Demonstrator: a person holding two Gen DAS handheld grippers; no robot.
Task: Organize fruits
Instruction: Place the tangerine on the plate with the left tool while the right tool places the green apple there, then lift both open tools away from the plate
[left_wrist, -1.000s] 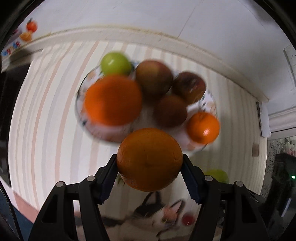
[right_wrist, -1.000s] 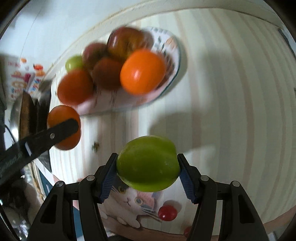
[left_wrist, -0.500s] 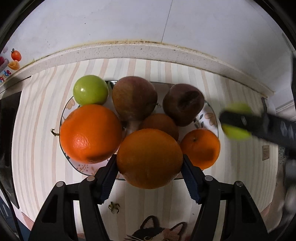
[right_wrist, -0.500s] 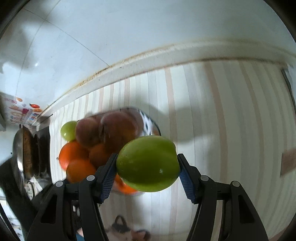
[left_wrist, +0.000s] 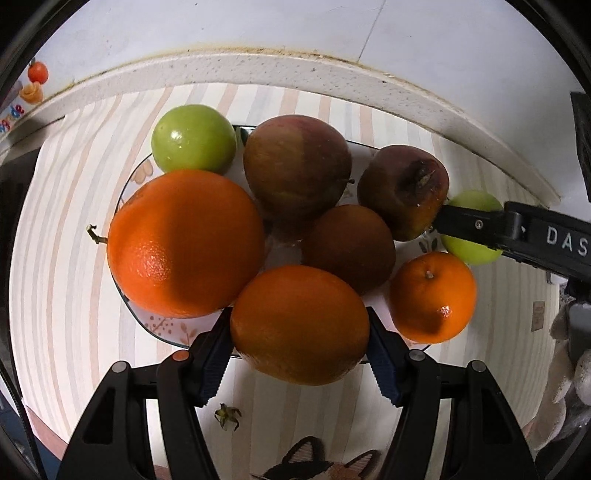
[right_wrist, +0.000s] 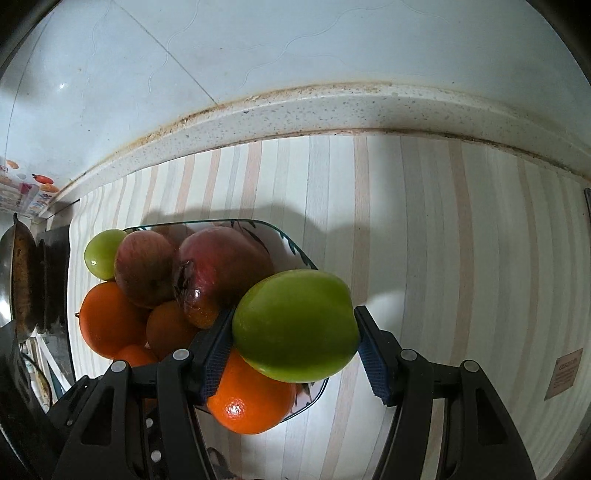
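Note:
My left gripper (left_wrist: 300, 352) is shut on an orange (left_wrist: 299, 325) at the near edge of a glass plate (left_wrist: 162, 326). The plate holds a big orange (left_wrist: 184, 242), a green apple (left_wrist: 194, 138), two red apples (left_wrist: 297, 166), a dark orange (left_wrist: 349, 247) and a small orange (left_wrist: 432, 297). My right gripper (right_wrist: 295, 349) is shut on a green apple (right_wrist: 295, 325), held over the plate's right edge (right_wrist: 291, 240). That gripper shows in the left wrist view (left_wrist: 517, 236) beside the plate.
The plate stands on a striped mat (right_wrist: 443, 240) on a counter, near a speckled backsplash ledge (right_wrist: 332, 107) and tiled wall. A pan (right_wrist: 18, 280) sits at far left. A small stem scrap (left_wrist: 227, 415) lies on the mat.
Both grippers have moved in closer to the plate, each still holding its fruit. The right gripper with the green apple has come down to the plate's right edge.

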